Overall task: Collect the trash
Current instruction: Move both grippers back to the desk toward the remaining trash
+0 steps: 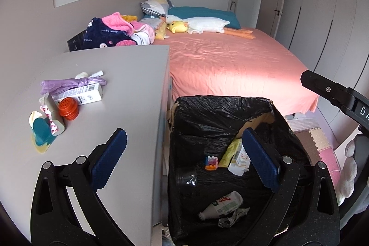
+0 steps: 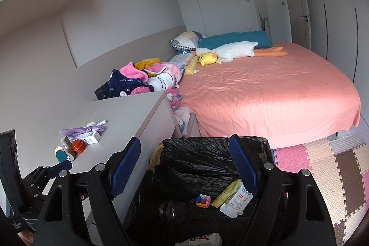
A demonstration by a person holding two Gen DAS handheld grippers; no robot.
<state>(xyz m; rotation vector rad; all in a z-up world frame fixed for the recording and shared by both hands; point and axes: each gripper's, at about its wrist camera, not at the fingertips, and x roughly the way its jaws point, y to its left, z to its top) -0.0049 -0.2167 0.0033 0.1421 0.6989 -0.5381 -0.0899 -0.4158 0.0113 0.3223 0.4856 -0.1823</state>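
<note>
The left tool (image 1: 184, 159) hangs with its blue pads spread wide apart and nothing between them, one pad over the edge of the grey surface (image 1: 120, 93), the other over the bin (image 1: 221, 107) lined with a black bag. The right tool (image 2: 185, 166) also stands open and empty, above the same bin. Inside the bin lie a crushed plastic bottle (image 1: 221, 205), a crumpled wrapper (image 1: 233, 216), a white carton (image 1: 241, 159), a yellow packet (image 1: 230, 151), a small multicoloured block toy (image 1: 211, 163) and a dark clear jar (image 1: 185, 178). On the surface, well apart from both tools, more trash sits in a cluster: a purple plastic bag (image 1: 66, 84), a white box (image 1: 80, 93), an orange ribbed cap (image 1: 68, 108) and a teal-and-white item (image 1: 42, 128). Beyond the surface lie heaped clothes (image 1: 115, 32) and a bed (image 1: 230, 61) with a pink sheet, carrying a yellow plush duck (image 1: 177, 27) and a white plush goose (image 1: 207, 24).
</note>
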